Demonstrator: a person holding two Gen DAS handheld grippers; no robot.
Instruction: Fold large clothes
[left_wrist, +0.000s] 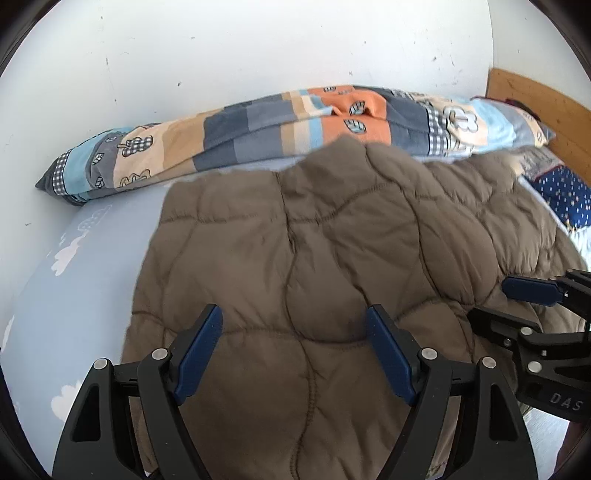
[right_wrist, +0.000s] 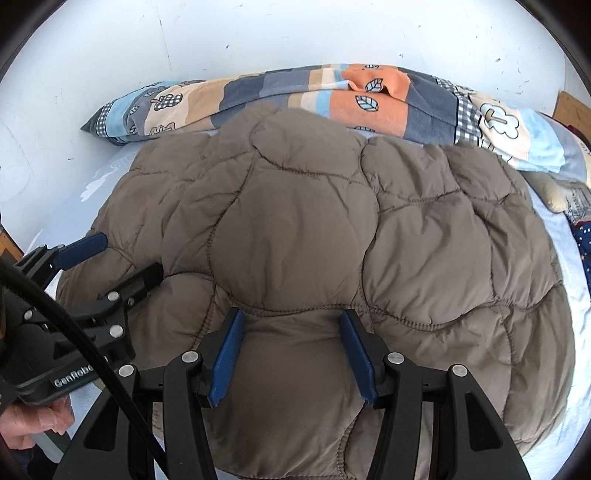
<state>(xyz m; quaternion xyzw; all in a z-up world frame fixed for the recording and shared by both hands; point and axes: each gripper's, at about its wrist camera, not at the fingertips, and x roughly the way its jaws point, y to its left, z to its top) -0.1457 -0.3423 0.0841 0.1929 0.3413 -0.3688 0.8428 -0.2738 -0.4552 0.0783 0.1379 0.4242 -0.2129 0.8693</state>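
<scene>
Brown quilted puffer jacket (right_wrist: 314, 229) spread flat on the bed, both grippers over its near edge.

Left gripper (left_wrist: 295, 354) & right gripper (right_wrist: 290, 356) both have jaws apart, gripping nothing, blue pads just above the fabric. Jacket covers most of the light-blue cloud-print sheet (left_wrist: 74, 266); patchwork duvet (left_wrist: 258, 125) bunched along the far edge by the white wall (left_wrist: 221, 48), w/ a navy dotted pillow (left_wrist: 565, 195) at the right corner.

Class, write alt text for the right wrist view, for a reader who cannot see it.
A brown quilted puffer jacket lies spread on a pale blue bed sheet, with the open right gripper over its near edge. The open left gripper reaches in at left; a patchwork duvet is bunched along the white wall.
</scene>
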